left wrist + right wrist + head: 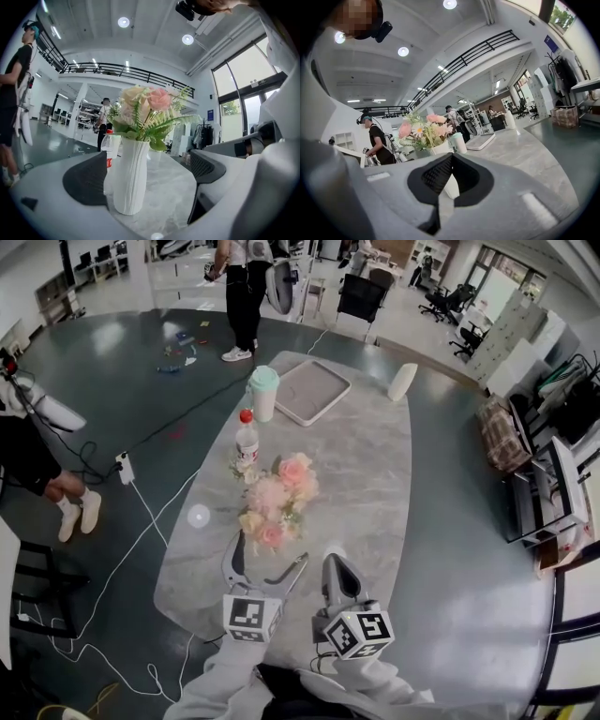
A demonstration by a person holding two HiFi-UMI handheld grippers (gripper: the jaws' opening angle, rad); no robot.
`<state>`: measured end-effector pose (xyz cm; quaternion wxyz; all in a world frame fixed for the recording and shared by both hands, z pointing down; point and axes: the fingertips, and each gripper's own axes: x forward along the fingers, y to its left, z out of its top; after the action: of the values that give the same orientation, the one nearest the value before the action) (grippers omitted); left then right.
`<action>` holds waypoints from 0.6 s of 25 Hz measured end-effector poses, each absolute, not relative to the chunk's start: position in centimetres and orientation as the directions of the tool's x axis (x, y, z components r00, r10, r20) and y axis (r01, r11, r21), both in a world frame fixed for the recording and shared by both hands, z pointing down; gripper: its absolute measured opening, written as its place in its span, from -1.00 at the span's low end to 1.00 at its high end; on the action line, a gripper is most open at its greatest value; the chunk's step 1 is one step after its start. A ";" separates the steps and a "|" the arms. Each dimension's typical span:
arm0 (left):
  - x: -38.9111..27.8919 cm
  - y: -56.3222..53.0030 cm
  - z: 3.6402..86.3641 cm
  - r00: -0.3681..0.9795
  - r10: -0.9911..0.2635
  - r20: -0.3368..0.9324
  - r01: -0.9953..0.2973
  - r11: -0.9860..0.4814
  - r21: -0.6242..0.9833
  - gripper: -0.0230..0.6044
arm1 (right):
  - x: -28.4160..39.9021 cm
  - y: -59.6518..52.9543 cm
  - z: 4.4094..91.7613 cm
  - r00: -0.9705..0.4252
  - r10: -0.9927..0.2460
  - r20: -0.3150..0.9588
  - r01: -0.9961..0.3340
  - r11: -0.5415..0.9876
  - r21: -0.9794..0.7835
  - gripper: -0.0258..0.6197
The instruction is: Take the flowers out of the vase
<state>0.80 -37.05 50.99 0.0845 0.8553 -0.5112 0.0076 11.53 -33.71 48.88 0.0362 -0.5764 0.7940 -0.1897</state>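
A bunch of pink and cream flowers (pixel 277 501) with green fern leaves stands in a white ribbed vase (pixel 131 180) on the grey marble table (pixel 375 474). From the head view the blooms hide the vase. My left gripper (pixel 270 553) is open just in front of it. In the left gripper view the vase stands between the wide-apart jaws, close to the left pad (pixel 86 179), and neither pad presses on it. My right gripper (pixel 337 570) is shut and empty, to the right of the vase. In the right gripper view the flowers (pixel 424 129) show beyond the closed jaws.
Behind the flowers stand a water bottle with a red cap (pixel 247 441), a cup with a green lid (pixel 263 392) and a white tray (pixel 311 390). A small white disc (pixel 198 515) lies near the table's left edge. Cables (pixel 141 521) run over the floor; people stand around.
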 end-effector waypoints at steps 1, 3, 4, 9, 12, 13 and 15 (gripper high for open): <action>1.0 -37.4 51.1 0.476 -0.873 0.103 -0.878 -0.466 0.110 0.77 | 11.8 -33.8 49.0 -0.329 -0.930 0.165 -0.904 0.259 -0.341 -0.92; 1.1 -38.1 51.4 0.463 -0.880 0.105 -0.886 -0.457 0.077 0.77 | 12.2 -33.9 49.3 -0.323 -0.930 0.174 -0.907 0.252 -0.337 -0.92; 1.1 -38.4 51.5 0.453 -0.886 0.099 -0.891 -0.447 0.077 0.77 | 12.3 -33.9 49.5 -0.321 -0.930 0.178 -0.909 0.249 -0.335 -0.92; 0.7 -39.7 50.9 0.405 -0.912 0.057 -0.914 -0.403 0.055 0.77 | 12.9 -34.1 50.7 -0.317 -0.927 0.202 -0.913 0.241 -0.329 -0.92; 0.6 -40.6 50.4 0.398 -0.916 0.040 -0.917 -0.397 0.033 0.77 | 12.9 -34.5 51.0 -0.319 -0.924 0.210 -0.913 0.240 -0.330 -0.92; 0.6 -40.9 50.3 0.398 -0.917 0.035 -0.917 -0.398 0.029 0.77 | 12.9 -34.6 51.0 -0.320 -0.923 0.212 -0.913 0.240 -0.331 -0.92; 0.7 -41.4 50.0 0.403 -0.915 0.027 -0.915 -0.403 0.020 0.77 | 13.0 -34.8 51.2 -0.322 -0.922 0.215 -0.912 0.242 -0.330 -0.92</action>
<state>0.75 -41.43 49.95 0.0155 0.8374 -0.5464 0.0058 12.97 -34.80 51.18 0.0120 -0.5821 0.7878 -0.2009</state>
